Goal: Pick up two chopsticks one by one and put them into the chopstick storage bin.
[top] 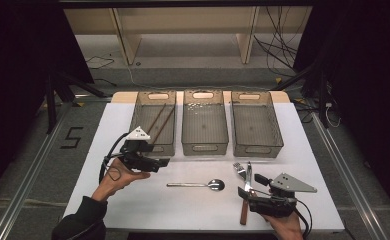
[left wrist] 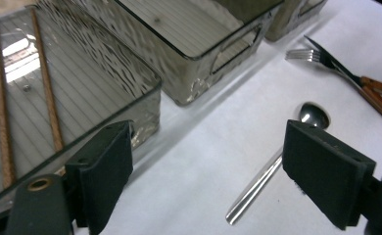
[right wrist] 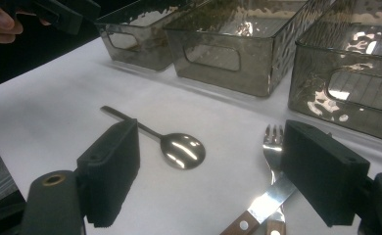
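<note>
In the high view, three clear bins stand in a row at the far side of the white table [top: 133, 200]: the left bin [top: 153, 122] holds two chopsticks [top: 161, 120], while the middle bin [top: 204, 122] and the right bin [top: 255, 124] hold no cutlery. The left tongs [top: 164, 162] hover just in front of the left bin's near wall, held in the left hand [top: 118, 177], with their jaws apart and nothing between them. A spoon [top: 199, 185] lies flat on the table between the two hands, its bowl toward the right. The right tongs [top: 250, 185] sit low at the near right, jaws apart, over the fork [top: 239, 170] and the knife [top: 248, 172], which lie crossed, the knife's wooden handle [top: 243, 212] pointing toward the person. In the left gripper view, the jaws stand wide with bare table between them; the spoon [left wrist: 272, 166] lies just inside the right jaw, and the chopsticks [left wrist: 47, 93] rest in the left bin [left wrist: 145, 88] beyond the left jaw. In the right gripper view, the jaws are likewise wide and grip nothing; the spoon [right wrist: 179, 149] lies between them, well ahead, and the fork [right wrist: 274, 144] and knife [right wrist: 267, 200] lie beside the right jaw.
</note>
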### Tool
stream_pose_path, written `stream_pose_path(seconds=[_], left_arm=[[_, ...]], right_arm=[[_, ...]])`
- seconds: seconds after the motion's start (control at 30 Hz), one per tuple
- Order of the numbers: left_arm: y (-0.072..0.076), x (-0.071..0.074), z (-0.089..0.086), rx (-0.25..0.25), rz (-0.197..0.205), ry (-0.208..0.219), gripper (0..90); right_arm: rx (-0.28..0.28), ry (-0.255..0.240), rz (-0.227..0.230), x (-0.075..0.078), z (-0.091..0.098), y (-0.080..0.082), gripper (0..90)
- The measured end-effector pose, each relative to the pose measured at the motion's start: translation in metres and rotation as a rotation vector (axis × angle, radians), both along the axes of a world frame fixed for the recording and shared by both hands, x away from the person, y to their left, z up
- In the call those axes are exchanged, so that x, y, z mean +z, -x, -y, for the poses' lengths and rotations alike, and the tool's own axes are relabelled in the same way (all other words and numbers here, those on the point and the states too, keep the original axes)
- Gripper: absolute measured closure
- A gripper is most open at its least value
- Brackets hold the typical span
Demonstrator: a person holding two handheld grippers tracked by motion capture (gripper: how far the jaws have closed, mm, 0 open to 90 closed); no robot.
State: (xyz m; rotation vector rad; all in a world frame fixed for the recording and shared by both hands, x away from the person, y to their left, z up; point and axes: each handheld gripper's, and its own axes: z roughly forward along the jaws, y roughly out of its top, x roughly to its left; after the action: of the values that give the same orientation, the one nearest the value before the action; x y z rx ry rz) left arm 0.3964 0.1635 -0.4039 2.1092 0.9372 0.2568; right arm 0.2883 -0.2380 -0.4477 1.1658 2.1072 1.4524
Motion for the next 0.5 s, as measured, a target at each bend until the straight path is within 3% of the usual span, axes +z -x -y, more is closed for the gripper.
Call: stream_pose_path(seconds=[0.17, 0.33, 0.5], left_arm=[[0.003, -0.001, 0.007, -0.037, 0.002, -0.028, 17.9], [0.008, -0.006, 0.024, -0.108, 0.001, -0.096, 17.9], [0.008, -0.011, 0.034, -0.145, -0.01, -0.137, 17.9]], right_arm=[[0.001, -0.001, -0.001, 0.0, 0.0, 0.0, 23.5], [0.002, -0.002, 0.0, -0.001, 0.001, 0.0, 23.6], [0.001, -0.004, 0.001, 0.0, 0.002, 0.0, 23.6]])
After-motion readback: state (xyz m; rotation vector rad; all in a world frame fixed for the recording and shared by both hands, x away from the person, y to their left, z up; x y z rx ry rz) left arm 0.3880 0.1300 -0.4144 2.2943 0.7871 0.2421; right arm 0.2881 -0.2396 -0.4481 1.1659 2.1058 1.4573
